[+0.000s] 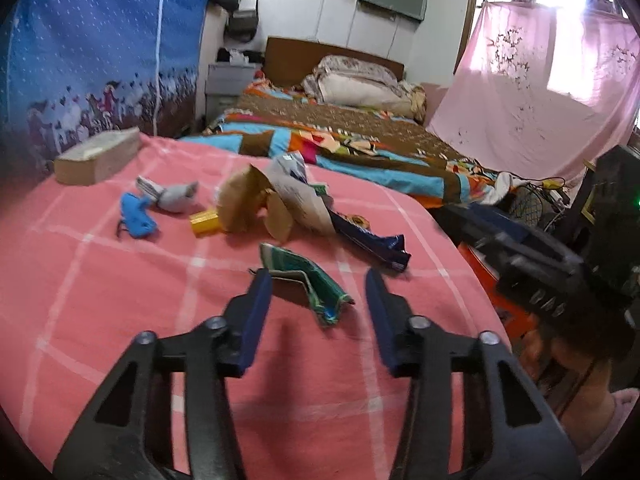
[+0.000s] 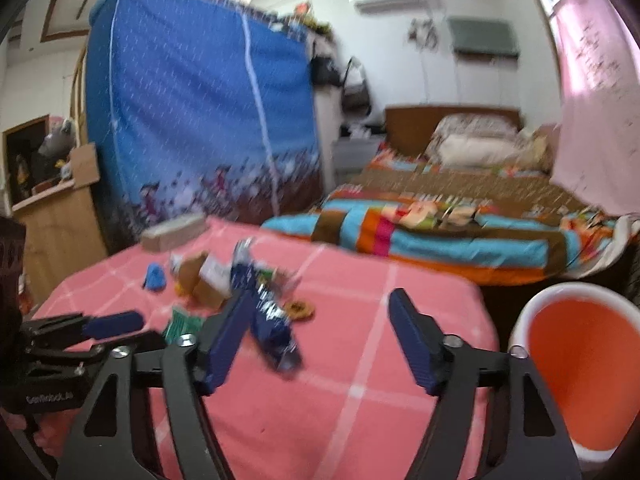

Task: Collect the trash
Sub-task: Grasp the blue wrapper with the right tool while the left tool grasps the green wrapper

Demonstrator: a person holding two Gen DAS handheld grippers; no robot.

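Note:
Trash lies scattered on a pink checked cloth. A green folded wrapper lies between the open fingers of my left gripper, just ahead of the tips. Behind it are a dark blue wrapper, brown and white crumpled paper, a gold piece, a blue scrap and a grey scrap. My right gripper is open and empty; the dark blue wrapper lies by its left finger. An orange bin with a white rim stands at the right.
A cardboard box lies at the cloth's far left corner. A blue fabric wardrobe stands behind. A bed with a colourful blanket lies beyond the cloth. The left gripper shows in the right wrist view.

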